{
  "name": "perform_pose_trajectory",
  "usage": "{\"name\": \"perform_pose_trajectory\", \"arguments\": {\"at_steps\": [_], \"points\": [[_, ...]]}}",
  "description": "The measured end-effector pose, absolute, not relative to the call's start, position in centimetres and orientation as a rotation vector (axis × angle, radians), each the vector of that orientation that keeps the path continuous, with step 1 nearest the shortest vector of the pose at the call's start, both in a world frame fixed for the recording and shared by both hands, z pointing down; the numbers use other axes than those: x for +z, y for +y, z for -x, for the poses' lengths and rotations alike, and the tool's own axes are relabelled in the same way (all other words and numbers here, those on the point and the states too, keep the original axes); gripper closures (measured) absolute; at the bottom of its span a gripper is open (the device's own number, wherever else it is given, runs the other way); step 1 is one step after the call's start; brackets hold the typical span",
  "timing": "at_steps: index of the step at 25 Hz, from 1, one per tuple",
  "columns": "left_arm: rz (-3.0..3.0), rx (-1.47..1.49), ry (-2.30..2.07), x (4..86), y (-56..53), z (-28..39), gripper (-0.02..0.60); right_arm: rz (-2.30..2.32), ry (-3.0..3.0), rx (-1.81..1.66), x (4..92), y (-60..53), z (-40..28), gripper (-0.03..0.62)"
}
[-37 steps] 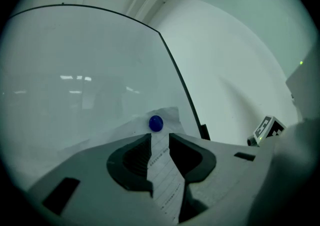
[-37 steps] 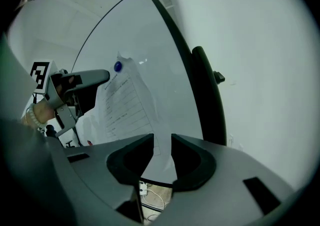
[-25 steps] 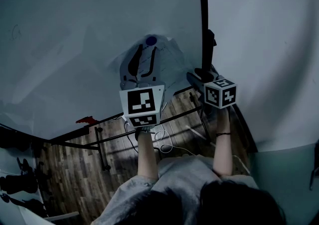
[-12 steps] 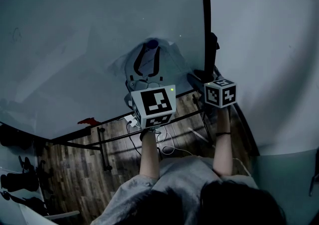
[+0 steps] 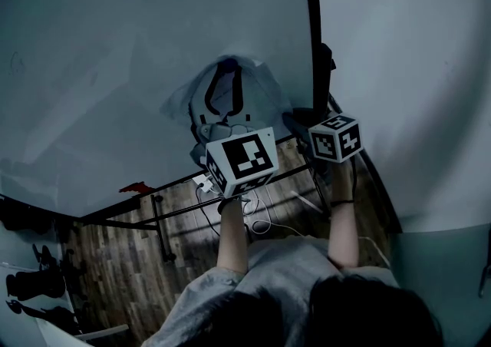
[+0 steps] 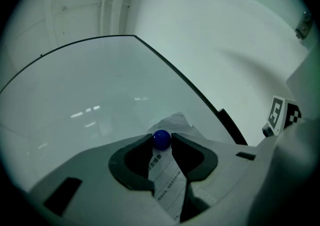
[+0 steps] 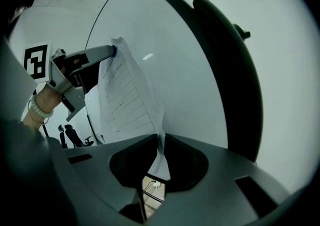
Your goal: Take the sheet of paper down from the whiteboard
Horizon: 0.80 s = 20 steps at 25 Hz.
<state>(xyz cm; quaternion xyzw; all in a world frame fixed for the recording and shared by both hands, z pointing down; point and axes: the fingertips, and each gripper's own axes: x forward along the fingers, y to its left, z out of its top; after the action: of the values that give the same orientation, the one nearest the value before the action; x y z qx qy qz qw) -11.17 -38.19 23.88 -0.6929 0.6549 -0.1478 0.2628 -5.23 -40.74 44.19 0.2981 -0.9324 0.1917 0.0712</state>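
The sheet of paper [image 5: 262, 96] hangs on the whiteboard [image 5: 115, 69], crumpled near its top. A blue ball magnet [image 6: 161, 139] pins its upper edge, and my left gripper [image 6: 161, 140] is shut on that magnet, with the printed sheet [image 6: 167, 187] running down between its fingers. In the head view the left gripper [image 5: 229, 69] reaches up to the sheet's top. My right gripper [image 7: 161, 141] is closing its jaws on the paper's [image 7: 127, 100] lower corner, which is pinched between the tips. In the head view the right gripper [image 5: 293, 117] sits at the sheet's lower right.
The board's black frame edge [image 5: 313, 31] runs right beside the right gripper, with a plain wall [image 5: 414, 69] beyond it. Below are the stand's black bars [image 5: 153, 215], cables and a power strip [image 5: 203, 183] on wooden floor. A red object [image 5: 134, 184] lies on the board's ledge.
My left gripper rolled and its marker cube swung right; the blue magnet, earlier visible above its jaws, is now covered by them. The right gripper's cube tilted slightly and stayed in place.
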Motion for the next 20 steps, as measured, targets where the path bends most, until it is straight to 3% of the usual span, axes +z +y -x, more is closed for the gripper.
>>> {"name": "perform_pose_trajectory", "arguments": {"at_steps": [5,20], "points": [[1.874,-0.402,1.762,23.97,-38.15,11.25,0.46,-0.901,-2.81,0.553,43.94,-40.7,5.34,0.591],[1.907,-0.36,1.759,23.58,-37.96,11.38,0.462,-0.906,-2.818,0.702,44.32,-40.52,4.73,0.592]]}}
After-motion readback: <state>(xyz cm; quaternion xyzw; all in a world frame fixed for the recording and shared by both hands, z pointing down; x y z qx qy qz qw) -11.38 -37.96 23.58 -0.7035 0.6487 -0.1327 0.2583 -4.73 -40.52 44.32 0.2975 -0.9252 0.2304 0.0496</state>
